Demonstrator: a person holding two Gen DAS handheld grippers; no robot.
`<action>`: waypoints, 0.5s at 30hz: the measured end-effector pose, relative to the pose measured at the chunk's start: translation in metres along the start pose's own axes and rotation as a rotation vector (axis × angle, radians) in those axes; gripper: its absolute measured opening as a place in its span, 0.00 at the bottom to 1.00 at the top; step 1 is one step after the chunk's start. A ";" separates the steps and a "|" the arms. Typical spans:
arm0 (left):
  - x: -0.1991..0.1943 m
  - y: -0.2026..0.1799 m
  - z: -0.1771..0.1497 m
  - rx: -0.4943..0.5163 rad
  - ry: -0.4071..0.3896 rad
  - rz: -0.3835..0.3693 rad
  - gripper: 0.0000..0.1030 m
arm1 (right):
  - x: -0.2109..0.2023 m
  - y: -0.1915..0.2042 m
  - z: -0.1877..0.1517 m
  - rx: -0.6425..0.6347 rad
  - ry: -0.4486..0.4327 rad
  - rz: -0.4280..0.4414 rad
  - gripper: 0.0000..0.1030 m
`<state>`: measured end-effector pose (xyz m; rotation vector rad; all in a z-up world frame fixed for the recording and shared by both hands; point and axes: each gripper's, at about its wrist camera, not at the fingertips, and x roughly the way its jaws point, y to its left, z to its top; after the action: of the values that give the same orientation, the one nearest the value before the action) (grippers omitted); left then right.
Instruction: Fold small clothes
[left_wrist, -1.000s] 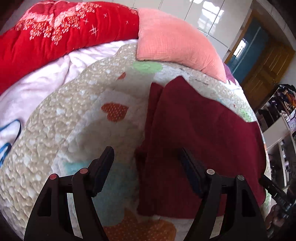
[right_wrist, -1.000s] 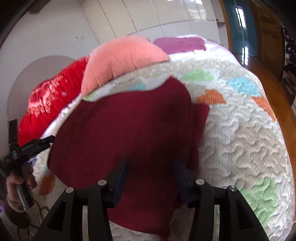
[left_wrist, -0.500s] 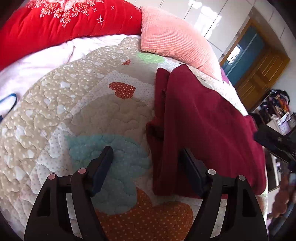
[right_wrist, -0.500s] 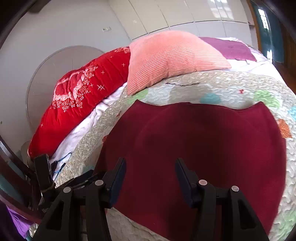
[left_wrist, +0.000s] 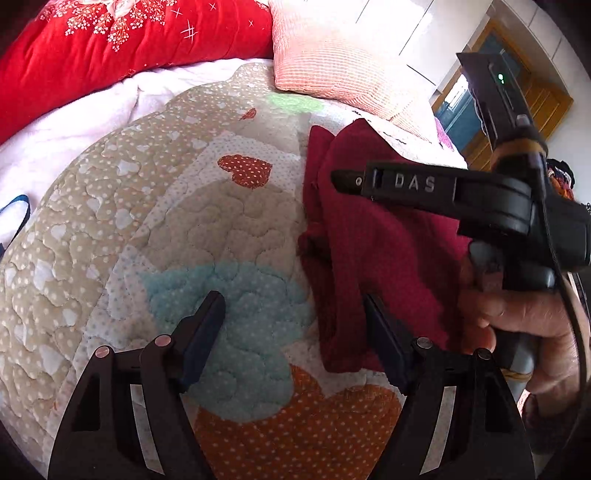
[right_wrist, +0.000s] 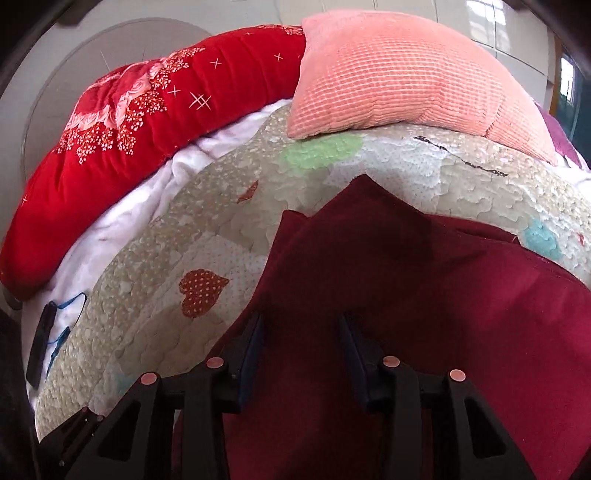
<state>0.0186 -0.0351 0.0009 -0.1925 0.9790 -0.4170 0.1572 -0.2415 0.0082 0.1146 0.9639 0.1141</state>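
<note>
A dark red garment (left_wrist: 373, 258) lies on the quilted bedspread (left_wrist: 192, 229), its left edge doubled into a narrow fold. My left gripper (left_wrist: 291, 314) is open wide just above the bed. One of its fingers is over the blue heart patch and the other over the garment's left edge. My right gripper (right_wrist: 301, 328) hovers over the left part of the garment (right_wrist: 424, 302). Its jaws are closing, with the cloth below and between them and the pads not pressing on it. In the left wrist view a hand (left_wrist: 517, 321) holds the right gripper (left_wrist: 343, 182) above the garment.
A pink ribbed pillow (right_wrist: 399, 70) and a red flowered blanket (right_wrist: 140, 110) lie at the head of the bed, with a white sheet (right_wrist: 207, 155) between. A dark phone with a blue cable (right_wrist: 42, 339) rests at the bed's left edge. Wardrobe doors and a wooden door (left_wrist: 546, 99) stand behind.
My right gripper has swept left across the garment to its left part, its jaws narrower, and now shows in the left wrist view. My left gripper tipped down slightly, then held still.
</note>
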 end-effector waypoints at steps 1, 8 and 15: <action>0.000 -0.001 -0.001 0.006 0.001 0.003 0.75 | -0.005 -0.003 -0.001 0.012 -0.004 0.009 0.40; 0.000 -0.003 0.000 0.004 -0.002 0.009 0.75 | -0.043 -0.018 -0.022 0.092 -0.051 0.066 0.40; -0.002 -0.004 -0.004 0.003 -0.005 0.015 0.75 | -0.036 -0.034 -0.036 0.178 -0.003 0.076 0.52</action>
<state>0.0135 -0.0374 0.0019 -0.1838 0.9741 -0.4041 0.1087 -0.2785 0.0124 0.3151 0.9657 0.0985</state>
